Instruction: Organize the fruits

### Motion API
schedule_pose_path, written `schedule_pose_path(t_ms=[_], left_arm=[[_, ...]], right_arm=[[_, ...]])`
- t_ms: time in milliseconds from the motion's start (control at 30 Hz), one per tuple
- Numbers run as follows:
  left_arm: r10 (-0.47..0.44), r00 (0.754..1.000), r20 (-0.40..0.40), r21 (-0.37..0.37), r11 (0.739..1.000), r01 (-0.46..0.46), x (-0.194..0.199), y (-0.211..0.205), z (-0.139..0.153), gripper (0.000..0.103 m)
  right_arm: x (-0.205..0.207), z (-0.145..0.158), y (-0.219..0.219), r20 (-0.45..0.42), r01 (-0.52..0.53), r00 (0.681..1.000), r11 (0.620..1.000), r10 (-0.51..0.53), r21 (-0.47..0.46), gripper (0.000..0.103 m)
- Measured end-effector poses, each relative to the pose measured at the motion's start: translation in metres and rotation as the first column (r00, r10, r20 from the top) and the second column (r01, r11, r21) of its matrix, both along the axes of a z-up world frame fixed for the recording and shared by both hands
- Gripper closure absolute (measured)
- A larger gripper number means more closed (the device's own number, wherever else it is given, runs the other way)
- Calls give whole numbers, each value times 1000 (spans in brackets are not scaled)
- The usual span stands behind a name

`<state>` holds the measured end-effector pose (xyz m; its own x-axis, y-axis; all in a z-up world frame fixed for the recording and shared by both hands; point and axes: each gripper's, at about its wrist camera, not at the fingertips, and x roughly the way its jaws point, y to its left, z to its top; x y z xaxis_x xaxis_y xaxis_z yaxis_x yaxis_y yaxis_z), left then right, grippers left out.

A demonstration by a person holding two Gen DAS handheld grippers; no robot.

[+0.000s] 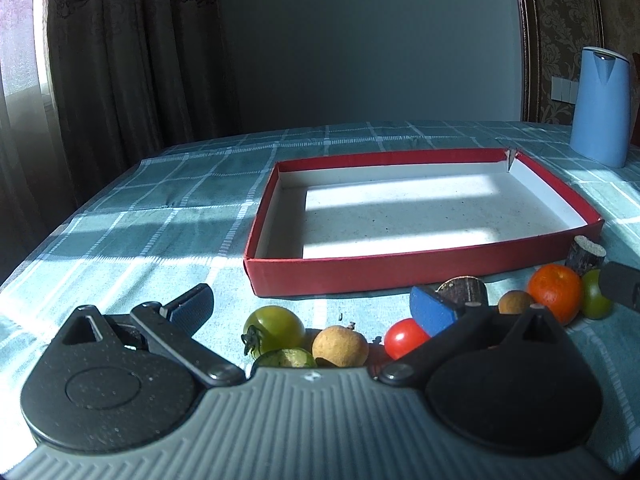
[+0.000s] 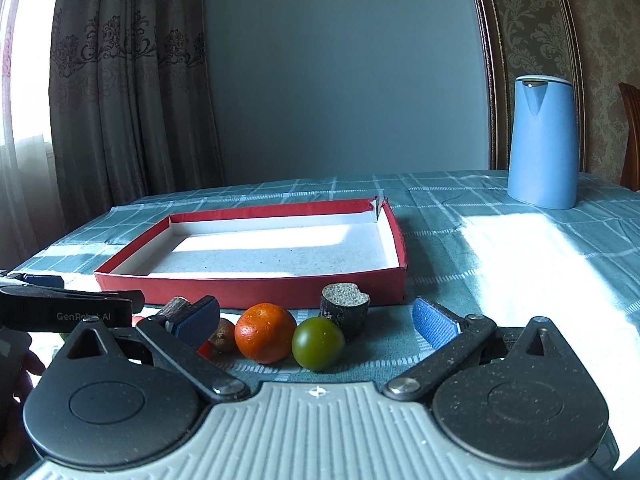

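A shallow red box (image 1: pixel 332 276) with a white inside lies on the checked tablecloth, with nothing in it. In front of it are loose fruits. My left gripper (image 1: pixel 312 312) is open around a green tomato (image 1: pixel 274 328), a tan longan (image 1: pixel 340 346) and a red cherry tomato (image 1: pixel 404 338); a second green tomato (image 1: pixel 286 358) is half hidden under its body. My right gripper (image 2: pixel 316 320) is open around an orange (image 2: pixel 265 332), a dark green tomato (image 2: pixel 318 344), a brown longan (image 2: pixel 223 335) and a dark sugarcane stub (image 2: pixel 345 312). Neither holds anything.
A blue kettle (image 2: pixel 542 144) stands at the back right of the table. Another sugarcane stub (image 1: pixel 462 292) sits by the left gripper's right finger. The left gripper's body (image 2: pixel 68 308) shows at the right wrist view's left edge. Curtains and a grey wall lie behind.
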<state>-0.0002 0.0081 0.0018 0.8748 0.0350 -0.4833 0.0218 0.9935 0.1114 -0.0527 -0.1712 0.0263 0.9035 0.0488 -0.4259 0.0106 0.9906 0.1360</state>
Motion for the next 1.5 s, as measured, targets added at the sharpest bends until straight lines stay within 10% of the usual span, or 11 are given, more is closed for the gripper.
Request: schedule_pose_path(t_ms=[1500], left_arm=[[-8,1000,7,32,999,7,-2,-5,-1,0]], right_arm=[[26,-16,-10,-198,-60,980,988,31,-142,0]])
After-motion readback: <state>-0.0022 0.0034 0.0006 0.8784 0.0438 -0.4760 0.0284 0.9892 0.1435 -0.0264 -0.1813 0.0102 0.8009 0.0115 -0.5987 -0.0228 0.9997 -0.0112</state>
